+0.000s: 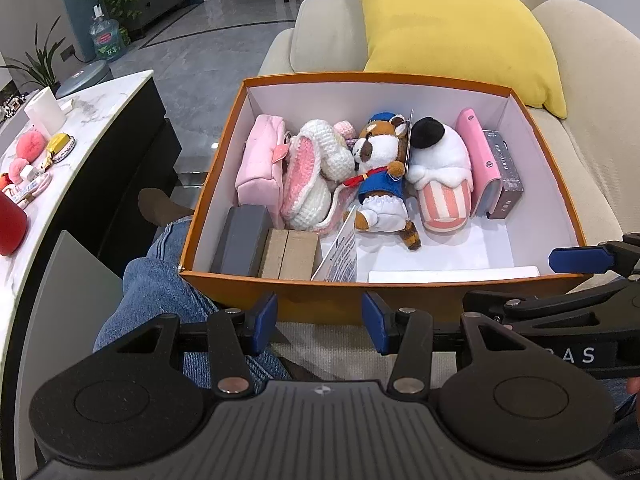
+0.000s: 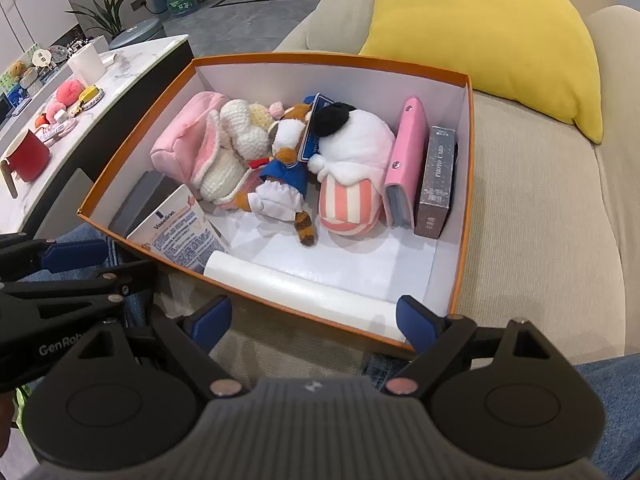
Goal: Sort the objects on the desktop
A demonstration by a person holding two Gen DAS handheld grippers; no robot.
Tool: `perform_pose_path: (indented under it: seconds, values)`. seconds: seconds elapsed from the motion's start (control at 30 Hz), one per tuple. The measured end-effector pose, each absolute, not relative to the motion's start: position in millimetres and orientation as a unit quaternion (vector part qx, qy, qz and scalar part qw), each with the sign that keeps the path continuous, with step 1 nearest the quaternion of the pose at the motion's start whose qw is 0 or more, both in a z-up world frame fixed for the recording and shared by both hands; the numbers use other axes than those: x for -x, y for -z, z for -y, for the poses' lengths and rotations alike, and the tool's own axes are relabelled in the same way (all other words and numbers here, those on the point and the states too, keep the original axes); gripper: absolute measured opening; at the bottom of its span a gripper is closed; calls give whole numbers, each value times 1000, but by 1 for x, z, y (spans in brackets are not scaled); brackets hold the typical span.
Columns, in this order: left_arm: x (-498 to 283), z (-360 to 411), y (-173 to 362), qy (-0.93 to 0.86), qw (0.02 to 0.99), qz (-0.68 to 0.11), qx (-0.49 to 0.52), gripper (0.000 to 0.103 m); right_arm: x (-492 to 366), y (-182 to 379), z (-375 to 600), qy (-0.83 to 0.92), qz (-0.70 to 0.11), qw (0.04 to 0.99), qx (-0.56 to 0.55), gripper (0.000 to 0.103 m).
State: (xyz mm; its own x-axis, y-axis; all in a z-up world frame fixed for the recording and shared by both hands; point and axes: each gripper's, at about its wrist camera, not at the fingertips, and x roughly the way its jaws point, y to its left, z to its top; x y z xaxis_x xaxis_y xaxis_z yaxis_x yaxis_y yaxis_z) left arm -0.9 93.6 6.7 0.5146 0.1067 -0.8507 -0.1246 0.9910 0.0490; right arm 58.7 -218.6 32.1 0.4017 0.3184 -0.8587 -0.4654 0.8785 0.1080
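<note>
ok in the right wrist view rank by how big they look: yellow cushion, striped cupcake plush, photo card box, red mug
1. yellow cushion, largest by far
2. striped cupcake plush
3. photo card box
4. red mug

The box and mug look close in size, and the mug sits near the warped fisheye edge, so that pair is unsure.

Left wrist view: looking forward and down from close behind the near wall of the open orange cardboard box (image 1: pixel 224 152) on the beige sofa. Right wrist view: same close downward look, set further right. Shared: box (image 2: pixel 136 152) interior, yellow cushion (image 1: pixel 452 28) (image 2: pixel 484 36), white marble table (image 1: pixel 100 96) (image 2: pixel 132 60) at left.
</note>
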Motion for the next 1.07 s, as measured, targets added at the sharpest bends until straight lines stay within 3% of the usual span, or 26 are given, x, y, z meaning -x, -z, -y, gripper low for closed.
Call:
perform_pose_path:
  seconds: [1.07]
  values:
    - [2, -90, -8, -82, 866, -493, 4, 54, -57, -32, 220, -243, -488, 835, 78, 91]
